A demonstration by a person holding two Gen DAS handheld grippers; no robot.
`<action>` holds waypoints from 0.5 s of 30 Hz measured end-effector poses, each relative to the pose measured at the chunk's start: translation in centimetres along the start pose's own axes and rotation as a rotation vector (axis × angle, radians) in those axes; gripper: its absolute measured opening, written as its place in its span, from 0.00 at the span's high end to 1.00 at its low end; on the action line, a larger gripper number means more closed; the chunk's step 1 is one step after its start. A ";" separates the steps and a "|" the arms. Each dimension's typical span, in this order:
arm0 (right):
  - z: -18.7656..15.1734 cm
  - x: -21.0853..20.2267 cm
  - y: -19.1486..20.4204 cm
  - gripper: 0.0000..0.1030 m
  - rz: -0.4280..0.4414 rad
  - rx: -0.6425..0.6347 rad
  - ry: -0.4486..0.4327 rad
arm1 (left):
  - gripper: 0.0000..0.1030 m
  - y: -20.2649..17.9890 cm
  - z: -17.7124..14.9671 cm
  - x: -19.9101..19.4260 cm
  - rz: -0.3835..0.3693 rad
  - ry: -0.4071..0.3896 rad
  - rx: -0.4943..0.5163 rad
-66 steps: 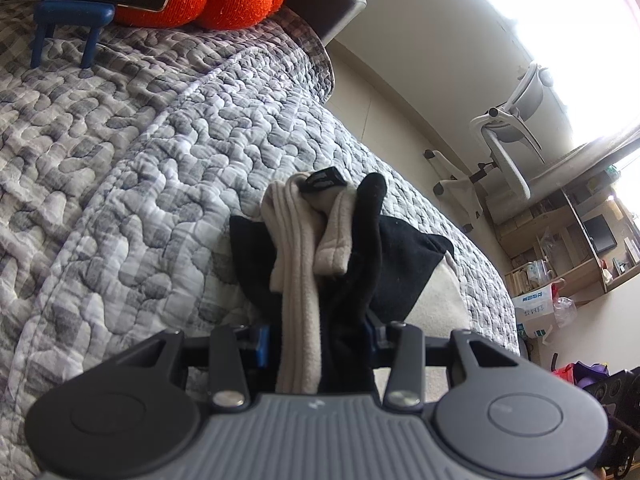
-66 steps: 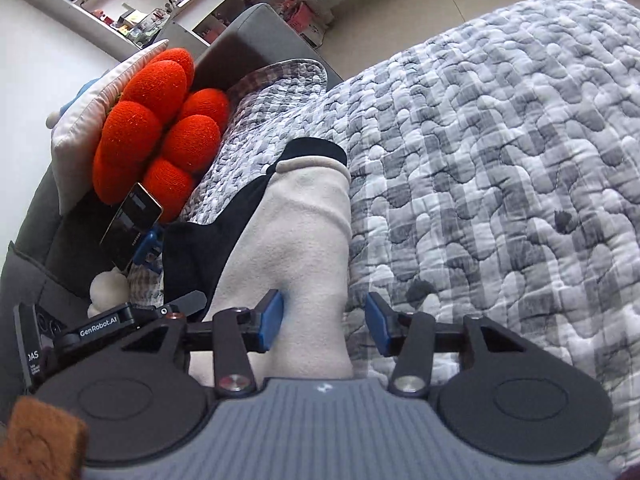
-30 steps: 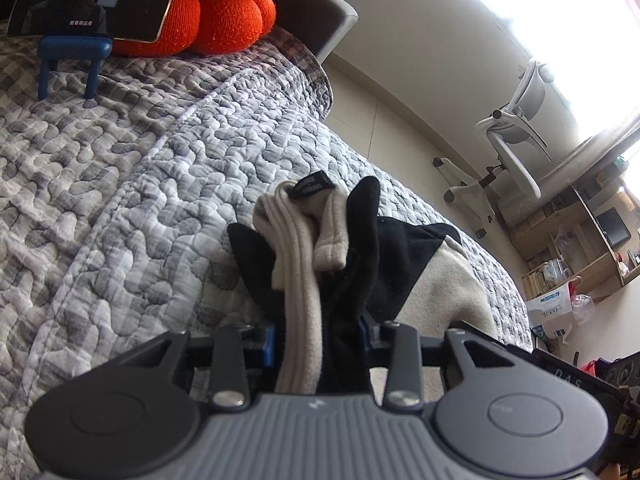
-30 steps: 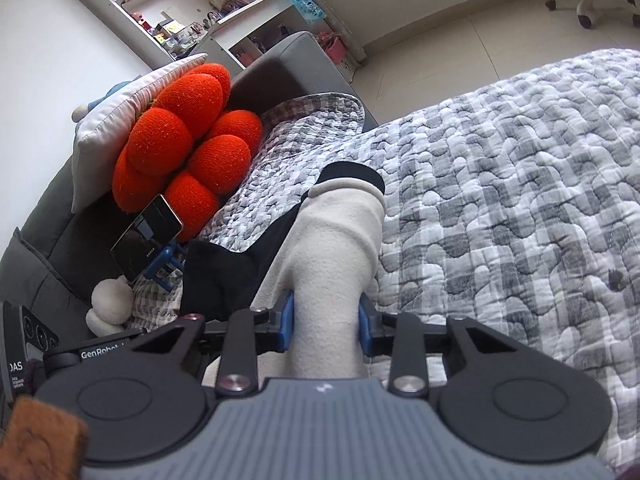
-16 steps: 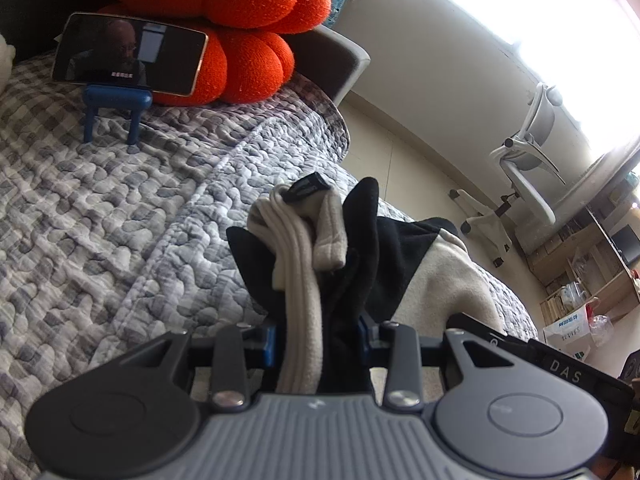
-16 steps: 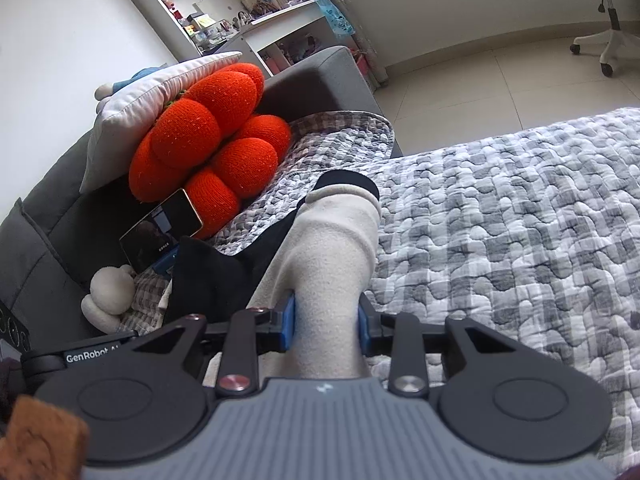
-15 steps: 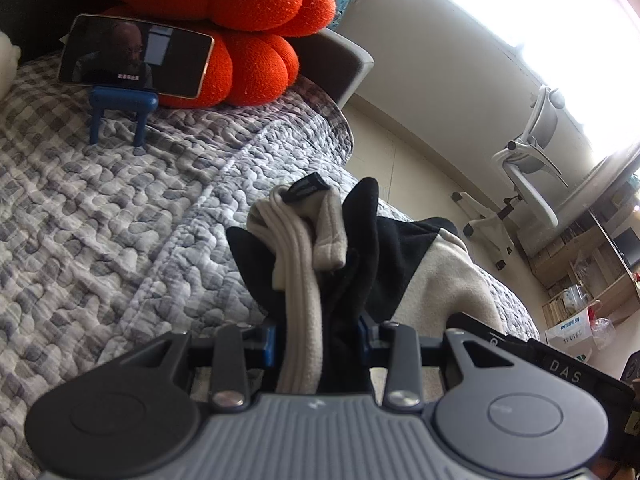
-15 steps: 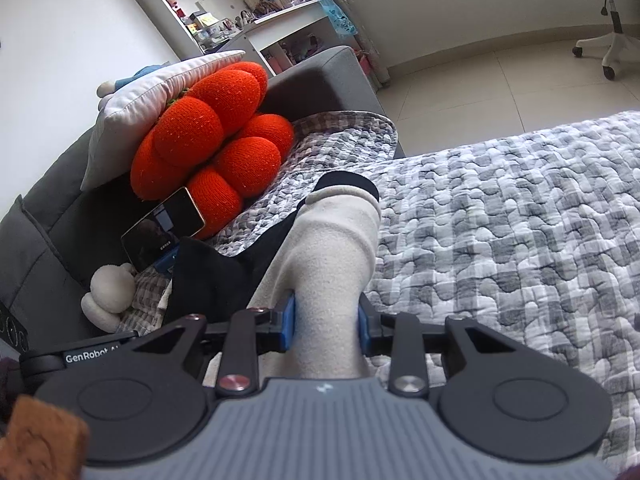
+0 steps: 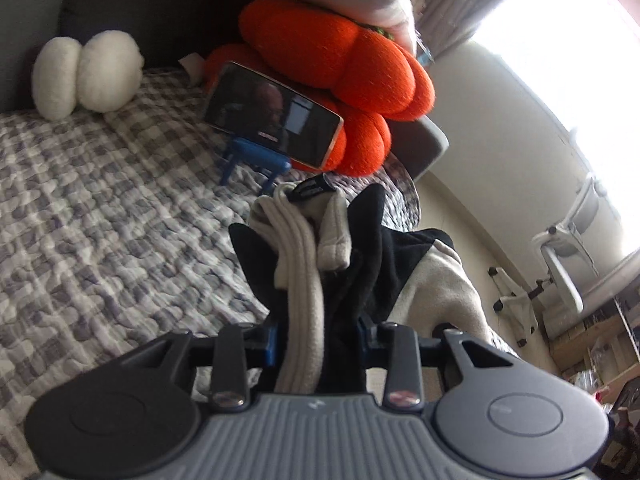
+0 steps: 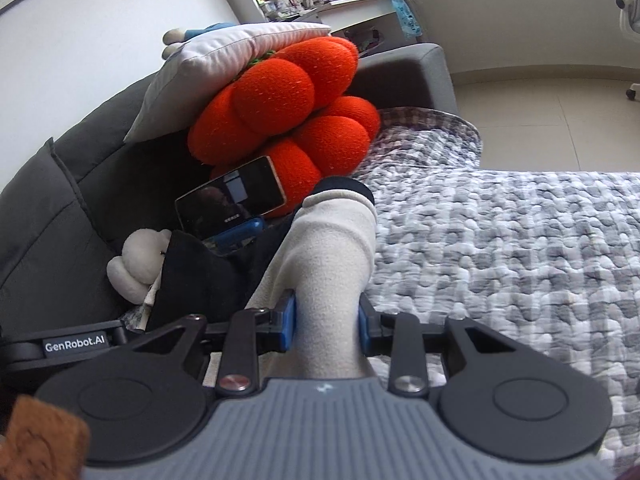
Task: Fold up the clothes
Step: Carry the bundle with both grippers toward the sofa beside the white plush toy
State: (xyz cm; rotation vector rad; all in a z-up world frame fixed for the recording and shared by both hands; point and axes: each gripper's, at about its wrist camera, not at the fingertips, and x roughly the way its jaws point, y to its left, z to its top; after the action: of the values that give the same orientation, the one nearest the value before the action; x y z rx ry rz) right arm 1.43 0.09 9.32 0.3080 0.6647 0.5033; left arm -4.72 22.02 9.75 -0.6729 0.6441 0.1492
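Observation:
A cream and black fleece garment (image 9: 304, 264) is bunched between the blue pads of my left gripper (image 9: 318, 338), which is shut on it. The same garment's cream part (image 10: 328, 264) runs up between the pads of my right gripper (image 10: 326, 322), also shut on it, with a black cuff at its far end. Black fabric (image 10: 200, 280) stretches from the right gripper toward the left one. The garment hangs lifted over the grey quilted bedspread (image 9: 100, 232).
A phone (image 9: 274, 118) on a blue stand leans against an orange plush cushion (image 9: 344, 60) by the grey headboard (image 10: 60, 200). A white plush toy (image 9: 86, 74) lies beside it, a white pillow (image 10: 224, 64) on top. A white office chair (image 9: 568, 256) stands off the bed.
Both grippers have swung toward the headboard and risen a little with the garment; the phone, orange cushion and white toy now sit larger and nearer. Both grips are unchanged.

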 end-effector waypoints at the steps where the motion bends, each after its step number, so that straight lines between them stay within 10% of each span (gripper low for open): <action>1: 0.1 0.4 1.2 0.67 0.009 -0.016 0.003 | 0.67 1.0 0.3 -0.9 0.006 -0.019 -0.028; 15: -3.1 7.6 19.6 0.68 0.254 -0.297 0.122 | 0.67 17.2 2.5 -11.6 0.180 -0.229 -0.287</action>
State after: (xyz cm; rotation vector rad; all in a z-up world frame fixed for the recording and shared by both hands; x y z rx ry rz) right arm -2.21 20.91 11.50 0.0812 0.6622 0.8588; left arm -18.39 37.88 9.05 -0.8582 0.4652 0.4861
